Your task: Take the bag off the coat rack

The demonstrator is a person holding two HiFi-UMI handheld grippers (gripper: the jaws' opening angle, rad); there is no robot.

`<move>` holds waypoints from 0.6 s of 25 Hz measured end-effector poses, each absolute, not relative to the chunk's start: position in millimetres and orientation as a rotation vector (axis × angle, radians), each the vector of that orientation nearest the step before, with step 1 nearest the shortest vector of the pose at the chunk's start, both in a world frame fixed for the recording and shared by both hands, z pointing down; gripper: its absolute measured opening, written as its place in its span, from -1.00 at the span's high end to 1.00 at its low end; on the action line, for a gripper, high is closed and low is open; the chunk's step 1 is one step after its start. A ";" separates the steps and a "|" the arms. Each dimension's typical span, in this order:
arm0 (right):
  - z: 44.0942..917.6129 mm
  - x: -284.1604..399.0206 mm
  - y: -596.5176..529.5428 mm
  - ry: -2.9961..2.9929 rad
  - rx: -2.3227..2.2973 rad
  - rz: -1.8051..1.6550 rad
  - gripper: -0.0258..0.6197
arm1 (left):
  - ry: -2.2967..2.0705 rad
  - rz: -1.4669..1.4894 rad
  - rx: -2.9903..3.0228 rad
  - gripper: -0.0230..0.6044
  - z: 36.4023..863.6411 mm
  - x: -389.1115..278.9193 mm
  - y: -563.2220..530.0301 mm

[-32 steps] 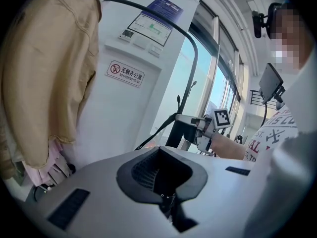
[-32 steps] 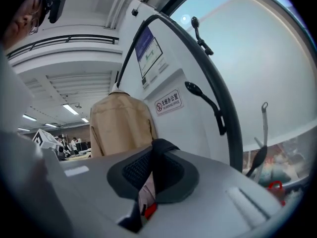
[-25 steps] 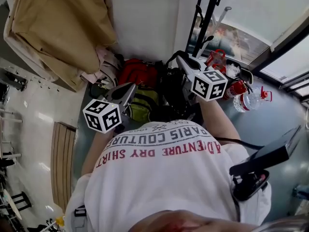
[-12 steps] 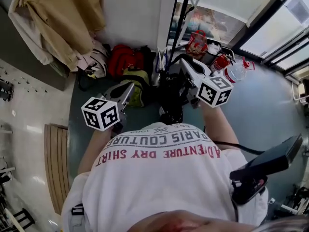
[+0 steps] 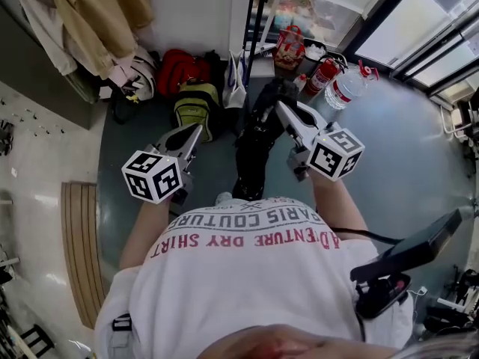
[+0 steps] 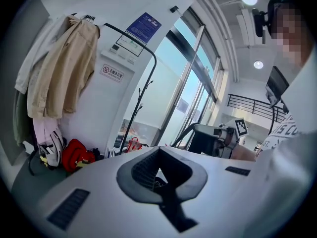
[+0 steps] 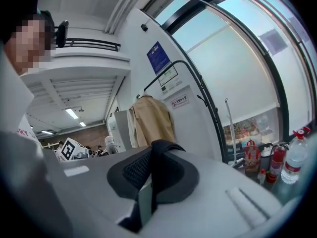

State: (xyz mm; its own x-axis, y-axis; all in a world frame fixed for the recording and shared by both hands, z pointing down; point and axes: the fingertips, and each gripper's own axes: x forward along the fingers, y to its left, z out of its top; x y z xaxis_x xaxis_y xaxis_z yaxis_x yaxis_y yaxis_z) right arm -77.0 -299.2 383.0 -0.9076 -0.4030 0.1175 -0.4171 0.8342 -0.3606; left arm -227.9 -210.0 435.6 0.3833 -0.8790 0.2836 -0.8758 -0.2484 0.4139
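The grey floor [image 5: 419, 163] fills the head view. Beige coats [image 5: 97, 13] hang on a rail at 11 o'clock. The coat rack [image 5: 260, 10], a thin black pole, stands at 12 o'clock against the white wall.

The black bag [image 5: 253, 152] is off the rack. It hangs at the centre of the view, below the right tongs [image 5: 278, 107] and apart from the pole.

The right gripper view shows these tongs nearly together on the bag's dark strap [image 7: 162, 150]. The left tongs [image 5: 196, 129], at 9 o'clock from the bag, are pressed together with nothing between them.

On the floor by the wall lie a red backpack [image 5: 179, 69] and a yellow-green backpack [image 5: 193, 105]. A water bottle [image 5: 346, 90] and a fire extinguisher [image 5: 320, 73] stand at 1 o'clock.
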 end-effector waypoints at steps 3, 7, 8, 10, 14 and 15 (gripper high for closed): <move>391.4 -37.2 -247.3 -2.983 0.657 0.559 0.88 | -1.496 -0.013 2.146 0.92 446.0 -186.7 -167.3; 400.7 31.9 -168.6 -2.999 0.664 0.564 0.88 | -1.503 0.004 2.185 0.92 444.8 -108.2 -94.1; 399.6 48.3 -148.5 -3.005 0.663 0.554 0.88 | -1.508 0.002 2.198 0.92 440.2 -86.1 -72.2; 394.9 80.9 -108.1 -3.014 0.660 0.533 0.88 | -1.516 -0.008 2.209 0.92 432.5 -41.8 -25.0; 387.6 142.7 -32.3 -3.002 0.646 0.521 0.88 | -1.532 -0.014 2.192 0.92 427.2 31.1 67.3; 385.6 156.5 -17.3 -2.994 0.644 0.523 0.88 | -1.541 -0.013 2.185 0.92 423.8 43.5 85.0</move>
